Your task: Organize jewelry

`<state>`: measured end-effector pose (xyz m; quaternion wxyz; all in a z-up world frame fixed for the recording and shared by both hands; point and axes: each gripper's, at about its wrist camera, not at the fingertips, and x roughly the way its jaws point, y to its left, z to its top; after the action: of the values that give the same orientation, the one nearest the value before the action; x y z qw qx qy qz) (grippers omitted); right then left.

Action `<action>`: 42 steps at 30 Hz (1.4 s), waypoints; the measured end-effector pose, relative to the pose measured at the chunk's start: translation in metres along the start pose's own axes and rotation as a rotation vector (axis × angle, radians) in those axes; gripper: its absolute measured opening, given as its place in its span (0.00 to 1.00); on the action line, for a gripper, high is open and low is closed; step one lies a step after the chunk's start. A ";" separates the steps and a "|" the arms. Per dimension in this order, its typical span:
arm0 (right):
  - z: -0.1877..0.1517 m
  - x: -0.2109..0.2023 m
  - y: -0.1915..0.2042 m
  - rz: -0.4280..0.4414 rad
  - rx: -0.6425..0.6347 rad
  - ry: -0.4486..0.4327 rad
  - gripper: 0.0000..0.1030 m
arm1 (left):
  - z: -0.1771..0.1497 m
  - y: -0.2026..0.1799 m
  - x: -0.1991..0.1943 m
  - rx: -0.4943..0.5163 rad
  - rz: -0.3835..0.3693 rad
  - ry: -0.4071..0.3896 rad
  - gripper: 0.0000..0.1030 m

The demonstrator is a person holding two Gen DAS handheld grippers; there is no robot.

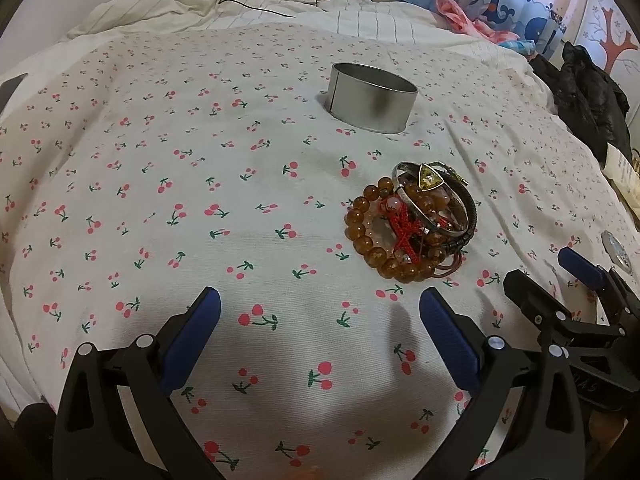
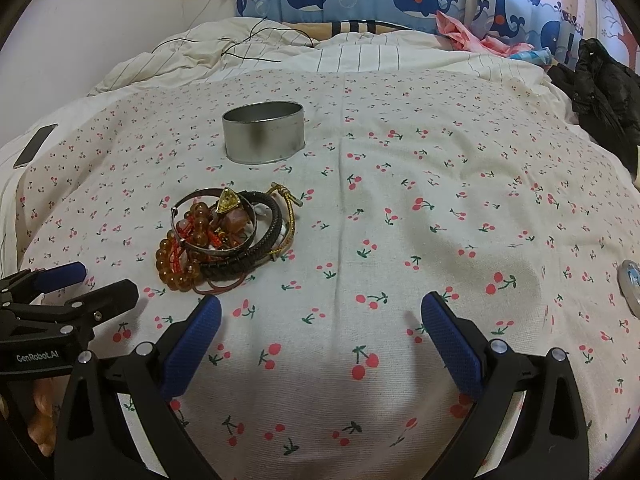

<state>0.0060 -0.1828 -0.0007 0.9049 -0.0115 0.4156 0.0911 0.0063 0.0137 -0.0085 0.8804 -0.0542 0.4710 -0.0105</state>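
A pile of jewelry point(image 1: 412, 224) lies on the cherry-print cloth point(image 1: 200, 200): an amber bead bracelet, a red cord, a silver bangle with a yellow triangular stone and a black braided band. It also shows in the right wrist view point(image 2: 228, 236). A round open metal tin point(image 1: 370, 98) stands behind the pile, seen too in the right wrist view point(image 2: 263, 132). My left gripper point(image 1: 320, 316) is open and empty, just in front and left of the pile. My right gripper point(image 2: 320, 320) is open and empty, in front and right of the pile.
A phone point(image 2: 35, 145) lies at the cloth's left edge. A round silver lid point(image 2: 632, 284) lies at the right. Black clothing point(image 2: 604, 96) is heaped at the far right. A thin black cable point(image 2: 256, 44) lies on the striped bedding behind.
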 end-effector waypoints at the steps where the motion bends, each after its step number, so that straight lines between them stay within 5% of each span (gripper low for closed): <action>1: 0.000 0.000 0.000 0.000 0.000 -0.001 0.93 | 0.000 0.000 0.000 0.000 0.000 0.000 0.93; 13: 0.004 -0.007 0.002 0.003 -0.012 -0.022 0.93 | 0.007 -0.002 -0.003 0.007 -0.025 -0.009 0.93; 17: 0.019 -0.018 -0.007 0.062 -0.022 -0.045 0.93 | 0.014 -0.002 -0.005 0.020 -0.051 -0.015 0.93; 23: 0.052 -0.006 0.001 0.085 -0.180 -0.012 0.93 | 0.023 0.003 0.000 0.006 -0.082 -0.013 0.93; 25: 0.062 0.006 0.004 0.115 -0.225 0.021 0.89 | 0.025 0.005 0.002 -0.005 -0.092 -0.013 0.93; 27: 0.067 0.020 0.002 0.151 -0.231 0.063 0.63 | 0.027 0.005 0.003 -0.014 -0.112 -0.020 0.93; 29: 0.072 0.035 0.000 0.184 -0.231 0.114 0.57 | 0.031 0.003 0.006 -0.016 -0.132 -0.019 0.93; 35: 0.082 0.053 -0.004 0.180 -0.263 0.151 0.59 | 0.044 -0.014 0.015 0.009 -0.239 -0.008 0.93; 38: 0.083 0.056 -0.014 0.210 -0.212 0.156 0.70 | 0.049 -0.026 0.021 0.021 -0.312 -0.003 0.93; 42: 0.087 0.052 -0.019 0.198 -0.190 0.136 0.72 | 0.054 -0.033 0.030 0.010 -0.367 0.014 0.91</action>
<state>0.1077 -0.1852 0.0157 0.8560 -0.0624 0.4646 0.2177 0.0687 -0.0165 0.0002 0.8607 -0.1349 0.4593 -0.1735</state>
